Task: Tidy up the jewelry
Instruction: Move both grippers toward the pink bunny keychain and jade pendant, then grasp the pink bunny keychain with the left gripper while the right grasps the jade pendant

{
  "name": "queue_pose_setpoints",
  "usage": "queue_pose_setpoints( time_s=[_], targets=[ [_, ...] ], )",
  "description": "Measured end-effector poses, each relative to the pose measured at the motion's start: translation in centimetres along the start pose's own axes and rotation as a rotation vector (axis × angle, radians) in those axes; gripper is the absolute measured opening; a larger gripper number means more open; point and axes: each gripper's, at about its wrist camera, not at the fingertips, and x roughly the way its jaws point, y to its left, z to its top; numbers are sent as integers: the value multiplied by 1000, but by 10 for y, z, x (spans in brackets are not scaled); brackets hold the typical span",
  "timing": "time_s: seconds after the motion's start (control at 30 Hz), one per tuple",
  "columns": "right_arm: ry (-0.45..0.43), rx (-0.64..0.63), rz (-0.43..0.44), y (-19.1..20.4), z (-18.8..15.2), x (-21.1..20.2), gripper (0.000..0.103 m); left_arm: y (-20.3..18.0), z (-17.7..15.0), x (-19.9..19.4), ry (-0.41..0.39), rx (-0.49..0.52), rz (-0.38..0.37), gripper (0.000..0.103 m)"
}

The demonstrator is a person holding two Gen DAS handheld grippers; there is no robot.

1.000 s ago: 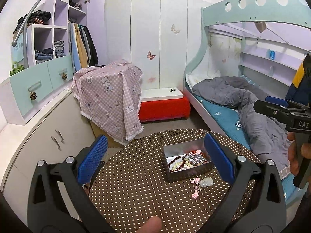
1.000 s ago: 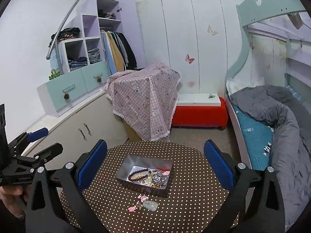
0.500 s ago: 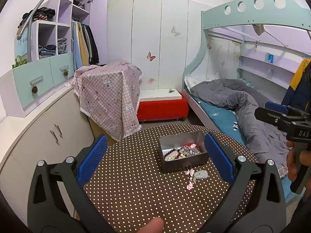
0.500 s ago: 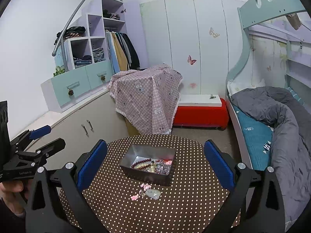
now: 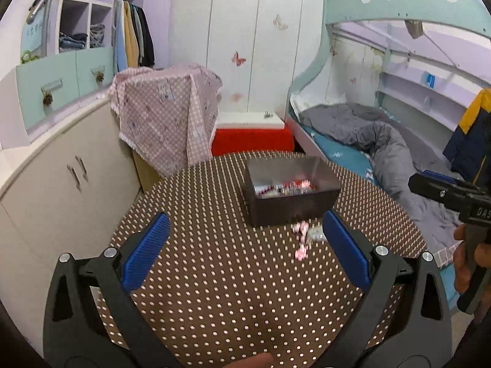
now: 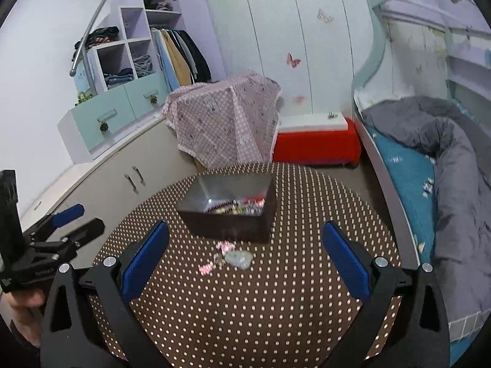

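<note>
Left wrist view: the right tongs (image 5: pixel 442 188) body reads "DAS", the rest cut off. Both the left tongs (image 5: pixel 245 248) and the right are spread and empty. A metal box (image 6: pixel 228 211) of jewelry sits on the dotted desk (image 6: pixel 245 306); a pink bracelet (image 6: pixel 228 256) lies just before it.

Only legible lettering: white "DAS" on the black body of the right gripper (image 5: pixel 454 194), cut off at the frame edge in the left wrist view. Faint print on the left gripper (image 6: pixel 58 230) body in the right wrist view, too blurred to read.
</note>
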Motion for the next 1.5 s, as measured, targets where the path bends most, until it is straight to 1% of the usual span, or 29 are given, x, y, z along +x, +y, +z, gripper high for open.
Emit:
queue_pose_setpoints(
  time_s=[0.17, 0.37, 0.47, 0.57, 0.6, 0.63, 0.67, 0.7, 0.73, 0.8, 0.93, 1.07, 1.17, 1.2, 1.27, 1.37, 1.4, 1.5],
  targets=[
    [33, 24, -9, -11, -13, 6, 96, -18, -20, 31, 60, 67, -17, 97],
    [57, 38, -28, -24, -18, 11, 96, -44, -33, 76, 151, 192, -34, 97],
    [67, 43, -33, -31, -21, 14, 96, -53, -36, 99, 197, 231, -42, 96],
    [75, 38, -36, -33, -22, 17, 96, -58, -39, 123, 270, 251, -59, 81],
    [80, 38, -38, -34, -23, 18, 96, -59, -40, 129, 302, 252, -68, 69],
    [83, 38, -38, -34, -23, 20, 96, -58, -40, 132, 321, 240, -99, 57],
    [89, 38, -39, -35, -23, 22, 96, -56, -39, 132, 321, 228, -124, 49],
    [95, 36, -39, -35, -24, 24, 96, -56, -39, 132, 325, 227, -140, 34],
    [103, 31, -39, -34, -24, 28, 96, -56, -39, 130, 321, 228, -154, 26],
    [120, 14, -42, -32, -25, 35, 96, -52, -40, 126, 318, 208, -180, 16],
    [169, -37, -43, -23, -30, 56, 96, -31, -40, 115, 286, 122, -156, 16],
    [227, -124, -49, -8, -35, 84, 96, -12, -43, 103, 253, 75, -101, 16],
    [260, -195, -58, 3, -40, 104, 95, -4, -45, 99, 245, 41, -84, 16],
    [268, -220, -69, 6, -40, 109, 94, 0, -46, 99, 244, 23, -82, 16],
    [296, -268, -82, 11, -42, 121, 87, 4, -46, 99, 240, -1, -73, 16],
    [329, -343, -103, 16, -46, 139, 80, 2, -45, 103, 245, -9, -71, 16],
    [326, -339, -92, 15, -46, 142, 80, 5, -45, 104, 247, -10, -67, 16],
    [334, -337, -36, 15, -42, 149, 67, 6, -45, 105, 247, -19, -61, 16]
  ],
)
